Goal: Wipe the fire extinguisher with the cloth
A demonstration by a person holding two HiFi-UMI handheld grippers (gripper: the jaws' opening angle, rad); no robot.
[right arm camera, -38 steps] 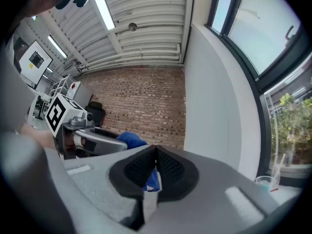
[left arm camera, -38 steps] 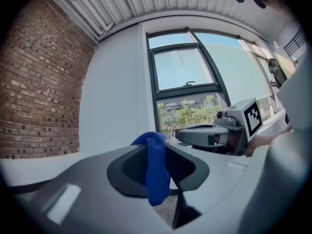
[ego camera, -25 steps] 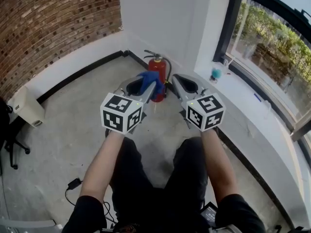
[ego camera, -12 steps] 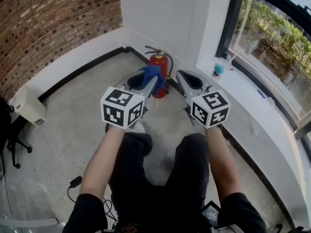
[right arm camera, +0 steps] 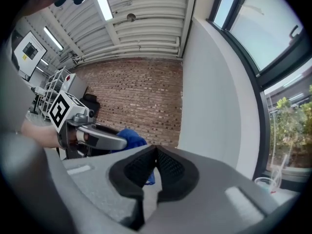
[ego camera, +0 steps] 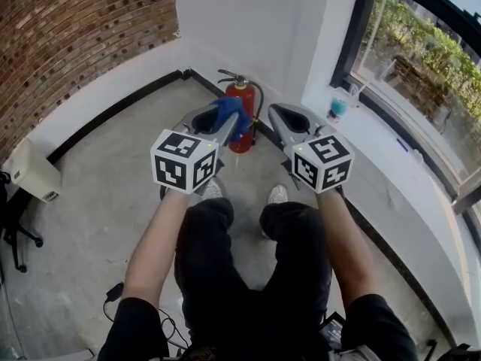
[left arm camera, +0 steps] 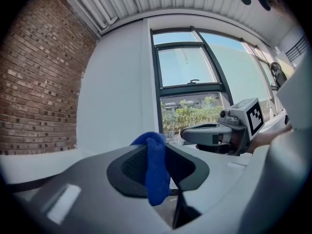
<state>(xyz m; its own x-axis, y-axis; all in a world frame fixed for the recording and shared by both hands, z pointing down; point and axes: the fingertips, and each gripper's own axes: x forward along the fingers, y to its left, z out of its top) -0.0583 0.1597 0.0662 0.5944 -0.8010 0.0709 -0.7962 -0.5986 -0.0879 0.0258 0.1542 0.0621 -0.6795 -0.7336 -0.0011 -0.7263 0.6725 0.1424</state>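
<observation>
Blue cloth [ego camera: 228,110], red fire extinguisher [ego camera: 245,91]

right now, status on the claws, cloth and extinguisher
Left claw shut on blue cloth. Right claw shut, empty. Extinguisher upright by the wall ahead, no contact visible. Nothing seen in the way.

Fire extinguisher [ego camera: 242,91] partly behind the cloth [ego camera: 231,114]

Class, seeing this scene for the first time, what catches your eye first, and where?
A red fire extinguisher stands on the grey floor by the white wall. In front of it, a bright blue cloth is clamped in the left gripper; the right gripper beside it is shut and empty.
</observation>
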